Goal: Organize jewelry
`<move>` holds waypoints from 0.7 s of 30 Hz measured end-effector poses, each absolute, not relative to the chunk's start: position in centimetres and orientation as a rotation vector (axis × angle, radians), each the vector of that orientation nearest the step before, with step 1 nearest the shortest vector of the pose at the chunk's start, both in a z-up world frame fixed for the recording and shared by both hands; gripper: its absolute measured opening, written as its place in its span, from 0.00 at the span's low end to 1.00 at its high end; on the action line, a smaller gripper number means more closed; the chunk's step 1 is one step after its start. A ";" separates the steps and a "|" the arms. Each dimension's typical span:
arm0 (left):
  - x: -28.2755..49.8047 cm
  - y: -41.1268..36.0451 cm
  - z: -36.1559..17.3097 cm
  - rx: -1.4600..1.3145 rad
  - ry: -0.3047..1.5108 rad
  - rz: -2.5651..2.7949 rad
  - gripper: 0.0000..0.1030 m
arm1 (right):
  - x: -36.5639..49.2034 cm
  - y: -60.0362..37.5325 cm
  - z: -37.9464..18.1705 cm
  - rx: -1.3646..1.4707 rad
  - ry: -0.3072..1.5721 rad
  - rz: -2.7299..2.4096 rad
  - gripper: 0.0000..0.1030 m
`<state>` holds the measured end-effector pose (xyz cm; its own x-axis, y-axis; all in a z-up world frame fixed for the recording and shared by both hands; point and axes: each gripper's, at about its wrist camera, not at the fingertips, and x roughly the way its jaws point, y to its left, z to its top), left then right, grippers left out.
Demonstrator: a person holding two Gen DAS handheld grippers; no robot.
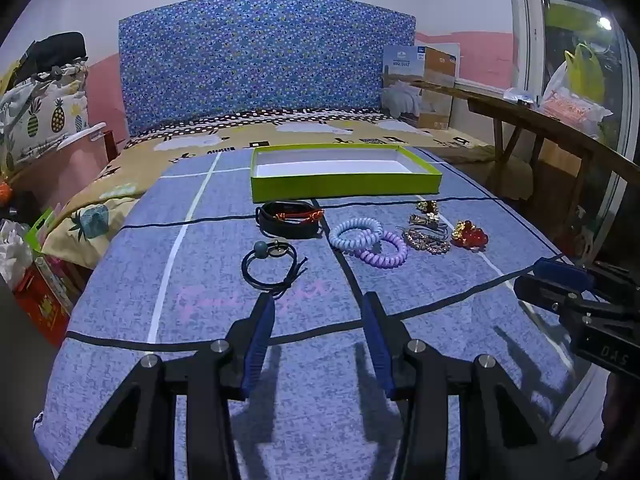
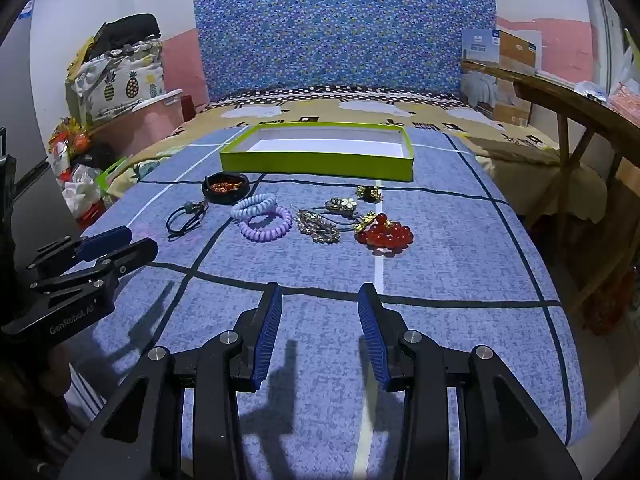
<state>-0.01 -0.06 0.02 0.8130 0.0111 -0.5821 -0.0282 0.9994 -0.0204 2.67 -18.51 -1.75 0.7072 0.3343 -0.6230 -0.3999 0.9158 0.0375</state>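
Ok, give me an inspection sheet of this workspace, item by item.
Surface: blue checked bedspread, flat.
Job's things: green shallow cardboard box, nothing in it; black bangle, dark elastic hair tie, pale blue spiral tie, lilac spiral tie, gold brooches, red bead cluster in a row before it.
Clutter: nothing seen.
Grippers: left gripper, right gripper open, holding nothing.
Cables: nothing seen.
Surroundings: blue floral headboard, wooden bench.

The box [image 2: 320, 166] was lime green outside and white inside, the cloth [image 2: 440, 248] mottled blue with dark and white lines, the coil bands [image 2: 262, 216] pale blue and lilac, the beads [image 2: 386, 234] red, the headboard [image 2: 340, 36] blue with small dots.
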 end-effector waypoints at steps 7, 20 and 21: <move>-0.2 0.3 0.1 -0.046 0.612 0.024 0.45 | 2.7 -18.5 -1.7 -0.107 0.673 0.410 0.39; -0.1 0.7 0.3 -0.071 0.613 0.008 0.45 | 2.6 -18.5 -1.7 -0.105 0.672 0.407 0.39; -0.1 0.8 0.3 -0.071 0.612 0.007 0.45 | 2.6 -18.5 -1.7 -0.106 0.671 0.407 0.39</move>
